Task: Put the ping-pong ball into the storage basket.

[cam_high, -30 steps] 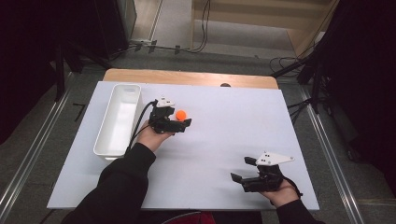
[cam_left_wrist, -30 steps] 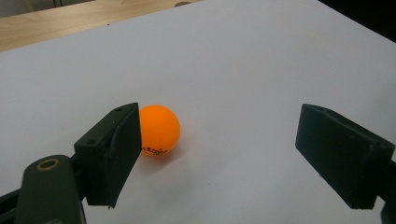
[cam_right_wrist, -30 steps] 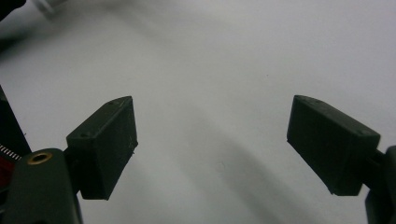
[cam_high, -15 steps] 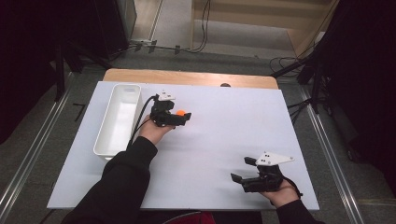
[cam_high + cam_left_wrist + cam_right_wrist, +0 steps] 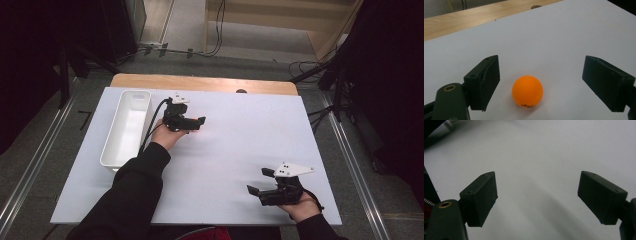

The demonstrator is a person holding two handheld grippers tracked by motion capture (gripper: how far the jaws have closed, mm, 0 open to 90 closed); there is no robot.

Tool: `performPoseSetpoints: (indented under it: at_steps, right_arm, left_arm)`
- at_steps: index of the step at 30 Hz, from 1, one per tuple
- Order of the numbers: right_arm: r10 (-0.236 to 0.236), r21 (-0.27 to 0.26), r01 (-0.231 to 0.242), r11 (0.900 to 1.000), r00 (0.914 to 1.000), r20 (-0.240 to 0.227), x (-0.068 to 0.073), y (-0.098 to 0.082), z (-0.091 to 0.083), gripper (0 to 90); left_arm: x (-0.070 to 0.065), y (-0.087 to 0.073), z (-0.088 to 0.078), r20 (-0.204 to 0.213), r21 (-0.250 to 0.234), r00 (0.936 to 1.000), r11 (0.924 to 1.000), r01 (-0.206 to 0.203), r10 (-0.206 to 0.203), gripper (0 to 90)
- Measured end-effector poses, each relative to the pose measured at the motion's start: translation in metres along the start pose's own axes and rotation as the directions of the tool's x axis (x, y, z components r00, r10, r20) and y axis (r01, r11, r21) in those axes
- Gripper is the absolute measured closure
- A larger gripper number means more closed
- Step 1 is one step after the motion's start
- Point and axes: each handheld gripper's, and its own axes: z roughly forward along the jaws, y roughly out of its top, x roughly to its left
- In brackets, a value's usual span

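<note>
While white bin [image 5: 127, 127] lies bare, orange ball [image 5: 527, 91] sits between claw jaws.

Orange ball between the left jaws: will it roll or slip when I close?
The orange ball is round and lies free on the flat white table, so a nudge probably rolls it. It looks smooth and light, and sits nearer one jaw, so it may shift.

The table [image 5: 230, 155] has a white top, with a strip of bare wood along its far edge at the upper middle of the high view. A long white tray [image 5: 126, 127] lies on it at the left. An orange ball [image 5: 527, 91] rests on the white surface, right of the tray.
</note>
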Motion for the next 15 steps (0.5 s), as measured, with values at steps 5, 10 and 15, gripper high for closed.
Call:
performPoseSetpoints:
  at_steps: [5, 10, 15]
  right_arm:
    - [0.008, 0.001, -0.008, 1.0, 1.0, 0.001, -0.0001, -0.0005, -0.0008, 14.7]
    - [0.005, 0.001, -0.005, 1.0, 1.0, 0.001, -0.0001, -0.0012, -0.0012, 14.7]
    - [0.007, 0.001, -0.007, 1.0, 1.0, 0.003, -0.0001, -0.0016, -0.0013, 14.7]
  left_arm:
    - [0.0022, -0.0002, 0.0056, 0.006, 0.003, 1.0, 1.0, 0.003, -0.003, 15.2]
    - [0.0028, -0.0023, 0.0082, 0.007, 0.009, 0.9999, 0.9999, -0.009, 0.009, 15.1]
    - [0.0039, -0.0044, 0.0109, 0.006, 0.013, 0.9999, 0.9999, -0.009, 0.009, 13.0]
